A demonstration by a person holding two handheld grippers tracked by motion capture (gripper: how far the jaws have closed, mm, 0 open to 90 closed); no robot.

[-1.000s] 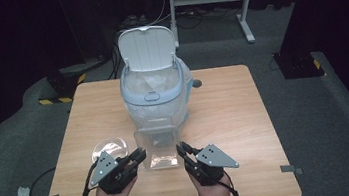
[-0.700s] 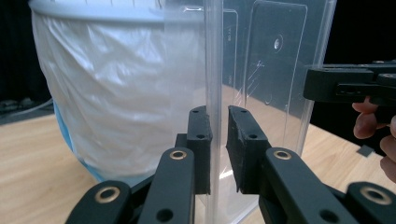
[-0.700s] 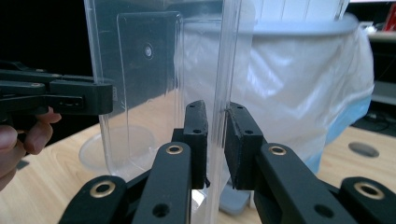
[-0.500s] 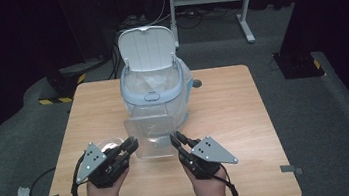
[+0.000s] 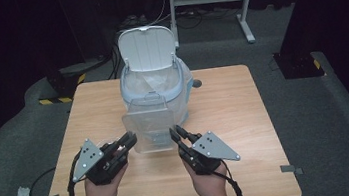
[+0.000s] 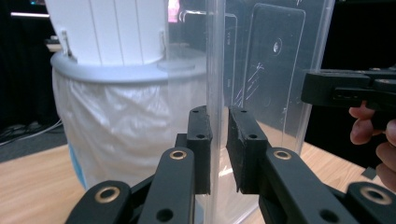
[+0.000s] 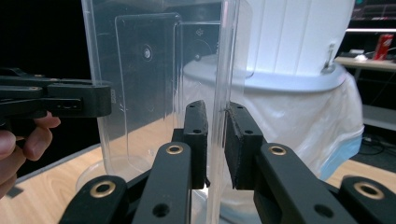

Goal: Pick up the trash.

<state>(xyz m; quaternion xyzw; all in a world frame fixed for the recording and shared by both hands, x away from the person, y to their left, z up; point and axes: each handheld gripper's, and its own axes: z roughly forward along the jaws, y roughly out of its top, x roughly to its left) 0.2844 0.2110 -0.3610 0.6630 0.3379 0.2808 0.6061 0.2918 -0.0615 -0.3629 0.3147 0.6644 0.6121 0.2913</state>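
Dark curtains are ringing the wooden bench [image 5: 245, 114] where I am pinching a clear, hard plastic container [image 5: 148, 126] with my left hand-held gripper [image 5: 128, 141] and right hand-held gripper [image 5: 176, 134], upright before the lined white bin [image 5: 152, 75]. It is probably empty; emptying seems still ahead.

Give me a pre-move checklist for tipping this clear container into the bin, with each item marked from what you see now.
1. Left gripper clamped on the clear container wall: ok.
2. Right gripper clamped on the opposite wall: ok.
3. Bin lid open: ok.
4. Bag lining the bin: ok.
5. Container upright between the grippers: ok.
6. Container contents: cannot tell.
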